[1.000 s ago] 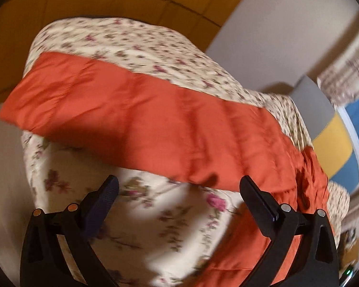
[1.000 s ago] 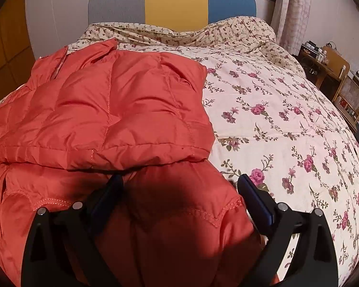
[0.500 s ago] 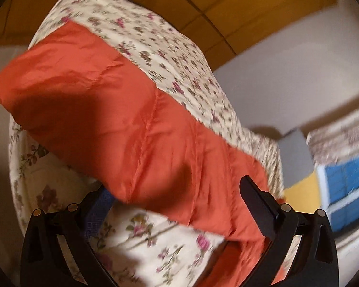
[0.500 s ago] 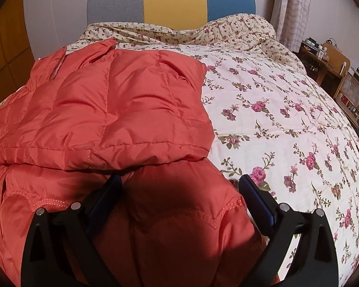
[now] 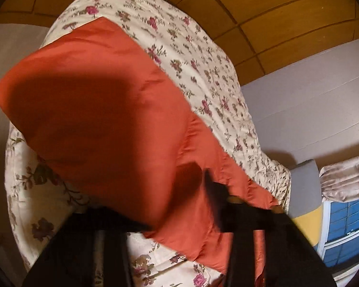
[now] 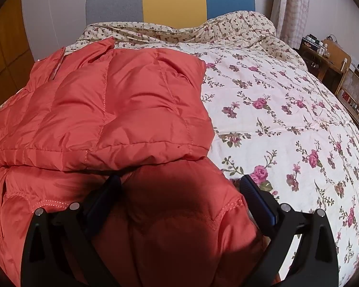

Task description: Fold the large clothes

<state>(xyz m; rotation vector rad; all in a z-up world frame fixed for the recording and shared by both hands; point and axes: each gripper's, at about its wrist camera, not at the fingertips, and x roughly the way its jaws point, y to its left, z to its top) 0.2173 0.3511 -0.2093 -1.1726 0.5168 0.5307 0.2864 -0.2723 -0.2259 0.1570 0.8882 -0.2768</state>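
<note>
Two grippers: left gripper (image 5: 179, 205) fingers have just been closing on the orange jacket (image 5: 103, 119), right gripper (image 6: 180, 186) fingers wide.

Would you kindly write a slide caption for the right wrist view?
Open right gripper poised over an orange puffer jacket lying partly folded on a floral quilt.

A bed (image 6: 287, 124) with a floral quilt carries an orange padded jacket (image 6: 112, 110), lying folded on its left half.

This is a bedroom at home: a big bed with a flowery quilt (image 6: 287, 119), a colourful headboard (image 6: 172, 0) and curtains (image 6: 292, 12).
</note>
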